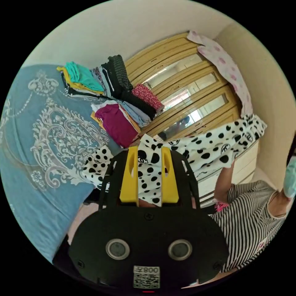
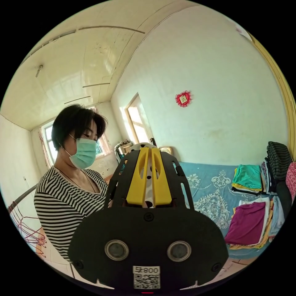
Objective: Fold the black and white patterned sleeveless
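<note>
Left gripper view: your left tongs clamp the patterned sleeveless, stretched in the air above the bed.

Right gripper view: your right tongs pinch its other edge. Light, limp fabric; grip the hems.

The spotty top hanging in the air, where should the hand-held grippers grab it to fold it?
Probably along its upper edge, near the two corners. The spotty top hangs stretched like a banner above the blue bedspread. The left hand-held gripper has cloth between its jaws; the right hand-held gripper pinches another bit. Coming from above lets the rest drop flat.
</note>
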A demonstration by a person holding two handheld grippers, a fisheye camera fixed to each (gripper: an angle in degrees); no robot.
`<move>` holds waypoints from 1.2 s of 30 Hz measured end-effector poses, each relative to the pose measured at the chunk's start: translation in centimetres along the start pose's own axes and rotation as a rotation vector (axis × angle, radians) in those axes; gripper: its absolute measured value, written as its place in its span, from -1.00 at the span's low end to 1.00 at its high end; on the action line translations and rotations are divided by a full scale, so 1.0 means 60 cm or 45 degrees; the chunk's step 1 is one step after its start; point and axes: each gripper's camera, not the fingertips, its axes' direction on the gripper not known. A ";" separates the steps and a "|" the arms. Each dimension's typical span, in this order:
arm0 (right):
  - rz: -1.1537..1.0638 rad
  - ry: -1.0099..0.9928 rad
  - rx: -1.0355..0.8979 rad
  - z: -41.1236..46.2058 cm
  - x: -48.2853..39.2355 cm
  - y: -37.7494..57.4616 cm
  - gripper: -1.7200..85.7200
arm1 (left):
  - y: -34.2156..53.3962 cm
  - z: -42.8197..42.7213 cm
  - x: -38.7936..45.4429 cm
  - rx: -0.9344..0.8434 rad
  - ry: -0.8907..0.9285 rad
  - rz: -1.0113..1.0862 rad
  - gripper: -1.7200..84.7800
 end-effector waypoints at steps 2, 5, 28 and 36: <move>0.008 -0.011 0.006 -0.008 0.016 -0.009 -0.94 | 0.023 0.021 -0.068 0.014 0.131 -0.104 -0.68; 0.027 -0.022 0.009 -0.019 0.042 -0.021 -0.94 | 0.065 0.060 -0.151 -0.037 0.218 -0.186 -0.67; 0.019 -0.058 0.187 -0.120 0.092 -0.045 -0.94 | 0.609 -0.375 -0.257 0.587 0.160 0.141 -0.91; -0.021 -0.137 0.221 -0.100 0.031 -0.028 -0.94 | 0.878 -0.569 -0.068 0.866 -0.108 0.490 -0.91</move>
